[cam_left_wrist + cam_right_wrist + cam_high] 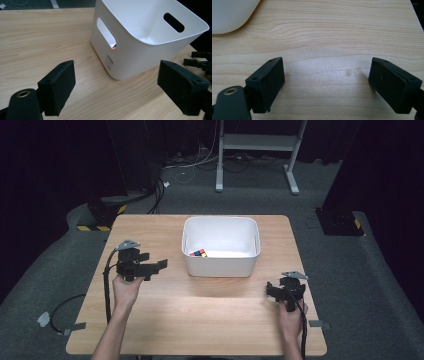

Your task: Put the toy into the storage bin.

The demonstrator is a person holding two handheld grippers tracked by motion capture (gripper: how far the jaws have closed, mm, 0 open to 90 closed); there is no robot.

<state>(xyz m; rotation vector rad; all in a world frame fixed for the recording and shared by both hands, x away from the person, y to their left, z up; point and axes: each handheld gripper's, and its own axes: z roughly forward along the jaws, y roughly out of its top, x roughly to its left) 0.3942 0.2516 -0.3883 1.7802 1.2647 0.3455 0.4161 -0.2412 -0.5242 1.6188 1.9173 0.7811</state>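
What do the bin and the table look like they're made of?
Bin: looks like white moulded plastic, smooth with a slight sheen; rounded corners, cut-out handle slots and a thin even wall suggest it. Table: light wood grain, matte; it could be laminate or veneer rather than solid wood, which the look leaves open.

Light wood table [200, 320], rounded corners, center of frame on grey carpet. White bin [221, 262] sits directly on it, upper middle; rest of top bare wood.
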